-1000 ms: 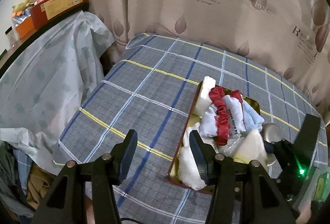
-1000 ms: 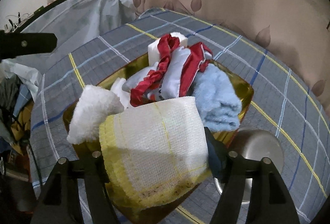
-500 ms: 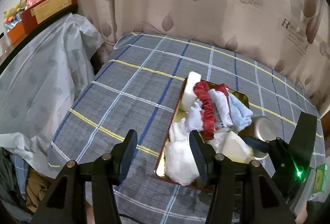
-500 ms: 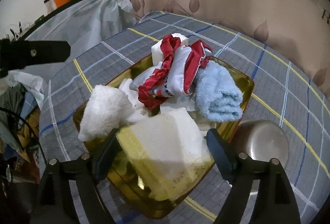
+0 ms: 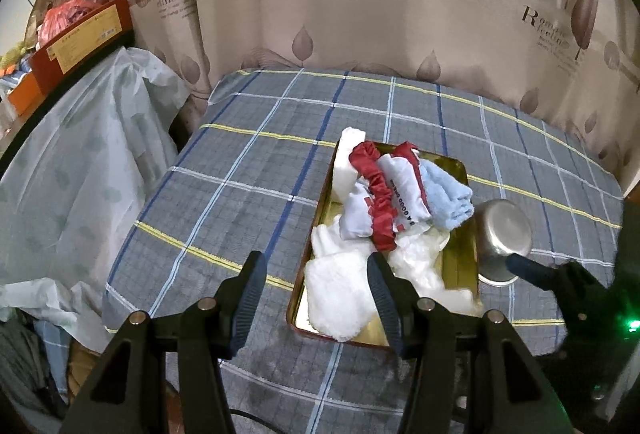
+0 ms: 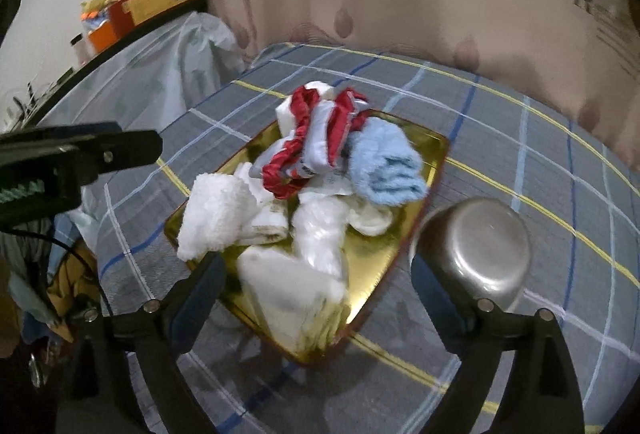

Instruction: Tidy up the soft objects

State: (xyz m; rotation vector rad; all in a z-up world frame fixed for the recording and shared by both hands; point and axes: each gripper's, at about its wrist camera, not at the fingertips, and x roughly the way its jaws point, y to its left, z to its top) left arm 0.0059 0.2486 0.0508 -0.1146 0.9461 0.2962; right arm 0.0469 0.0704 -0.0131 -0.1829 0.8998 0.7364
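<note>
The right gripper point(image 6: 316, 294) is opening over the folded cloth point(image 6: 288, 290) at the tray's point(image 6: 400, 246) near end; nothing is clamped.

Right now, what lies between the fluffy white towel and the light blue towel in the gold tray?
In both wrist views, a red-and-white garment lies between the fluffy white towel and the light blue towel, with white cloths beneath, all in the gold tray.

Two wrist fisheyes, both tilted down toward the curtain

The left view looks from farther back and to the left; the right sits close over the gold tray point(image 6: 424, 150) (its near corner fills the foreground). Both share the tray point(image 5: 460, 170), steel bowl point(image 5: 504, 226) and plaid desk point(image 5: 248, 194).
</note>
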